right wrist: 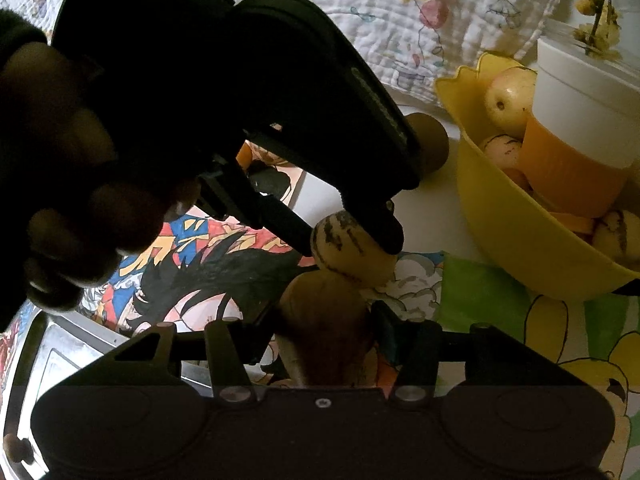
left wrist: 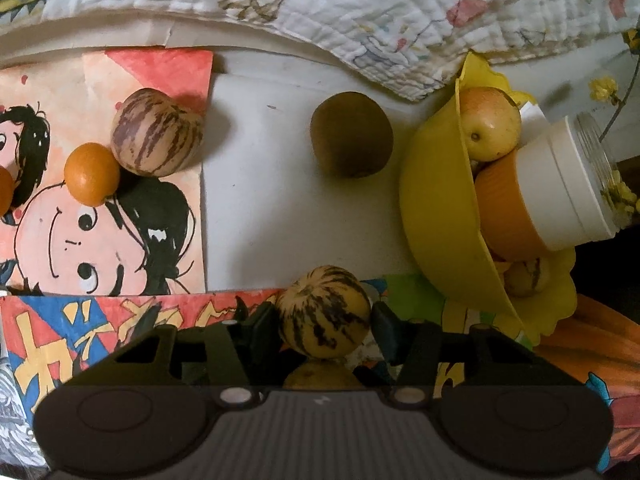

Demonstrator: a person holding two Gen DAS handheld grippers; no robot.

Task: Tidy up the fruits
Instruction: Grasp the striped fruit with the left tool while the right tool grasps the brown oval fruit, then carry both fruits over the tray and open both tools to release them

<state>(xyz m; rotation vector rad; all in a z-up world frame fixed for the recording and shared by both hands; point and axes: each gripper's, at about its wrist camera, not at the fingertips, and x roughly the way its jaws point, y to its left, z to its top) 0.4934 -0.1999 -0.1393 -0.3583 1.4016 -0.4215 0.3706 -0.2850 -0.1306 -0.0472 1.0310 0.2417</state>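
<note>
My left gripper [left wrist: 325,314] has its fingers on both sides of a yellow striped melon [left wrist: 324,312], which also shows in the right wrist view [right wrist: 352,248] with the left gripper's fingers [right wrist: 380,228] on it. My right gripper [right wrist: 324,320] holds a tan pear-like fruit [right wrist: 324,328] between its fingers, just below that melon. A yellow bowl [left wrist: 436,200] at the right holds an apple [left wrist: 490,124], another striped melon [left wrist: 526,276] and an orange-and-white cup [left wrist: 540,196]. A brown kiwi [left wrist: 351,135], a pale striped melon [left wrist: 157,133] and a small orange [left wrist: 92,174] lie on the table.
Cartoon drawings [left wrist: 104,220] cover the table. A quilted cloth [left wrist: 320,12] lies along the far edge. A yellow flower sprig [right wrist: 600,4] stands behind the cup [right wrist: 576,120]. A silver tray [right wrist: 64,356] is at lower left in the right wrist view.
</note>
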